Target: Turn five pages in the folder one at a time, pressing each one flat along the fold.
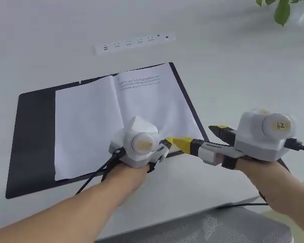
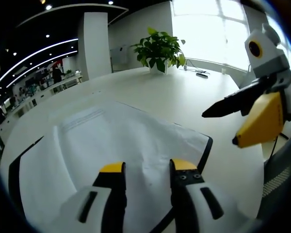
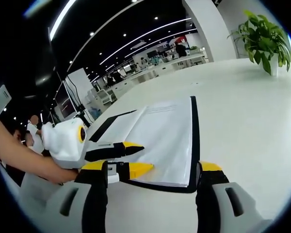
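A black folder (image 1: 33, 136) lies open on the white table, with white pages (image 1: 91, 126) spread across it and printed lines on the right page (image 1: 152, 101). My left gripper (image 1: 166, 146) sits low at that page's near right corner, open, its yellow-tipped jaws apart just above the paper (image 2: 116, 136). In its own view the left gripper (image 2: 148, 167) holds nothing that I can make out. My right gripper (image 1: 191, 134) points left at the same corner, wide open and empty. Between the jaws of the right gripper (image 3: 153, 167) I see the folder's black edge (image 3: 194, 141) and the left gripper (image 3: 68, 141).
A white power strip (image 1: 134, 42) lies beyond the folder. A potted plant (image 1: 281, 10) stands at the far right of the table. The table's near edge runs just below my hands, with a mesh chair (image 1: 207, 228) under it. Cables trail from both grippers.
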Demonstrator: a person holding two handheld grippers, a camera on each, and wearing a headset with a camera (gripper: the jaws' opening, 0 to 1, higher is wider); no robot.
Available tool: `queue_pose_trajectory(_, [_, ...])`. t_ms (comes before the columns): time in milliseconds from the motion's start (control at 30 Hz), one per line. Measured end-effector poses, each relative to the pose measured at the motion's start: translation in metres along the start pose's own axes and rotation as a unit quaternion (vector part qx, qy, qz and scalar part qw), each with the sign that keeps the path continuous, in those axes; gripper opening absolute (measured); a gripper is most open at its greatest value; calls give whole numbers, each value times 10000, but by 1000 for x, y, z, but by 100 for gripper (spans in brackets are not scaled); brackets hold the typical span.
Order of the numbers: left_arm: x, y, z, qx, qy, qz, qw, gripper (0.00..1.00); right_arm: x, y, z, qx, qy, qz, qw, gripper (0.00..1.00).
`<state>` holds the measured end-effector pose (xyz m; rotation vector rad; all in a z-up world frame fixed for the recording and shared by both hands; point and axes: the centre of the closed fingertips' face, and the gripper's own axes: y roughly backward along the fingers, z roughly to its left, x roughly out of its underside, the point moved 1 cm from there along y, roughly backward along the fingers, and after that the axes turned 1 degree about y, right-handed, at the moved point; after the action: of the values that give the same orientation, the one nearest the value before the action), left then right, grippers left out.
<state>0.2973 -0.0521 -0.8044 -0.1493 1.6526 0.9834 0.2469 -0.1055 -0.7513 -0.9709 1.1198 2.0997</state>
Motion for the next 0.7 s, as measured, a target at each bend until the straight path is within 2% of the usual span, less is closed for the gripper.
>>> queue_pose_trajectory(33, [-2,1,0,-34,-100,-17,9999,30,0,0,0,-3,5,0,10000,74])
queue_pose_trajectory(67, [-1,2,0,-15,-29,6,10000,28,-1,0,0,-8,4,-1,10000,73])
queue_pose_trajectory(367, [-1,1,4,-83,-175,10,9998,19,-1,-2,-2,2,-15,-12,10000,72])
queue_pose_trajectory(400, [-1,1,4,-104,-187,14,9998,16,0,-2,-3,0,-21,-10,10000,72])
queue_pose_trajectory(433, [-1,2,11,-301,-310,38,9991,8,0,-3,-4,1,-21,-1,10000,72])
queue_pose_trajectory(467, [0,0,7,-191,-360,54,9992,8,1,-2,-4,11,-15,12,10000,71])
queue_pose_trajectory(567, [0,0,8,-225,-414,43,9989,7,1,-2,-4,-7,-30,4,10000,71])
queue_pose_trajectory(700, [0,0,10,-301,-297,23,9991,6,1,-3,-4,-14,-13,16,10000,70])
